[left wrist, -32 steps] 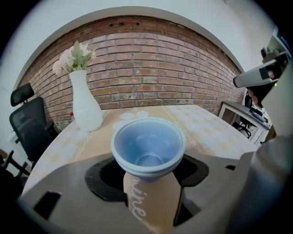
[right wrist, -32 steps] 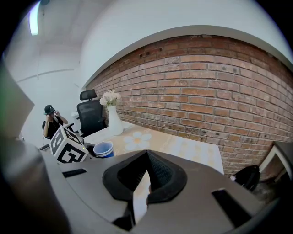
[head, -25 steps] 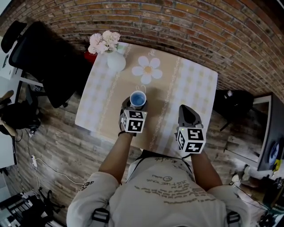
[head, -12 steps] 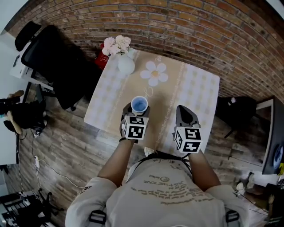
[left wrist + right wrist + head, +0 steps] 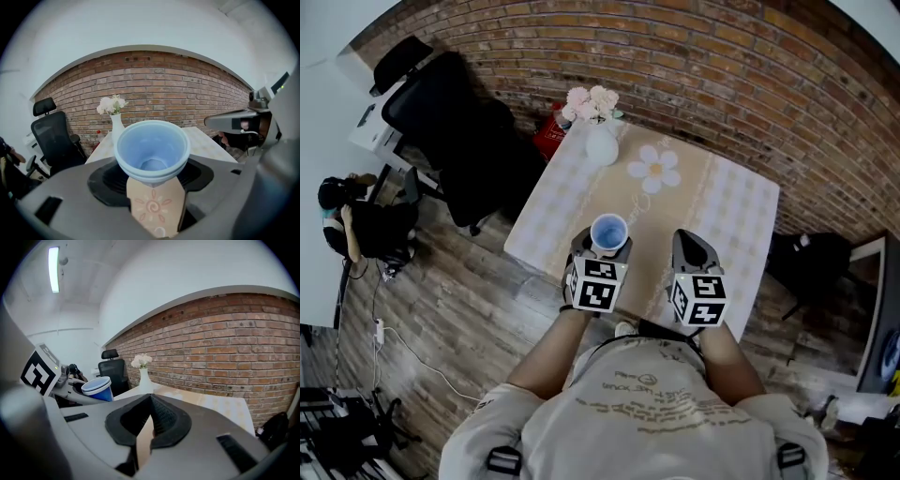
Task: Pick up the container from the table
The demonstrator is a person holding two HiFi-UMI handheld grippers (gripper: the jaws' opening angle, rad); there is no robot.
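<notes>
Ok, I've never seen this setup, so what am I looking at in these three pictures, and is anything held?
There is no robot: a person holds a claw in each hand. The cubes with black-and-white squares are parts of the claws. The head view comes from a camera on the person's head, looking down; the two gripper views come from cameras riding on the claws, looking along their jaws. The left claw is shut on a blue cup, open end up, seemingly lifted off the table. The right claw is shut and empty. On the table stand a white vase of flowers and, near it, a daisy shape. A black chair stands beside the table.
</notes>
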